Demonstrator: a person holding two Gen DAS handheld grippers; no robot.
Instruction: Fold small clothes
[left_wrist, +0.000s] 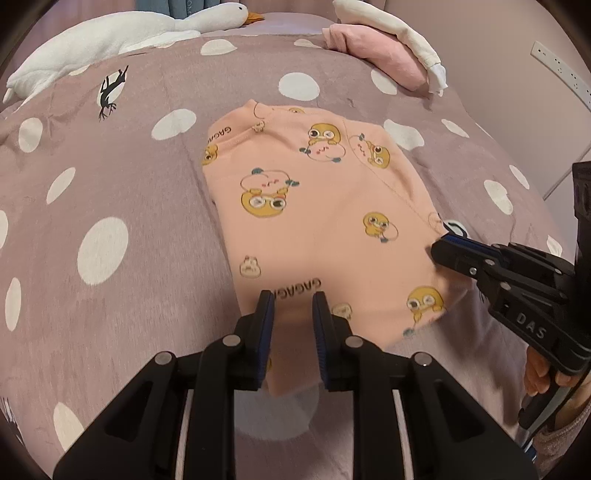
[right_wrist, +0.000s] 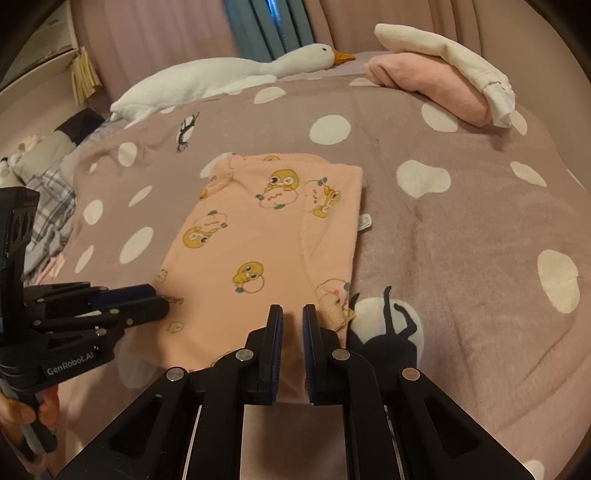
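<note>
While both grippers, left gripper and right gripper, pinch the near hem, the pink garment lies side-folded; the crosswise fold is probably left.

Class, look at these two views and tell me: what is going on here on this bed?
A person holding a claw in each hand is folding a small pink top with cartoon ducks on a spotted purple blanket. The left claw and the right claw both grip the top's near edge, with cloth between the fingers. The sides already look folded in. A goose plush and folded clothes lie further back.
</note>
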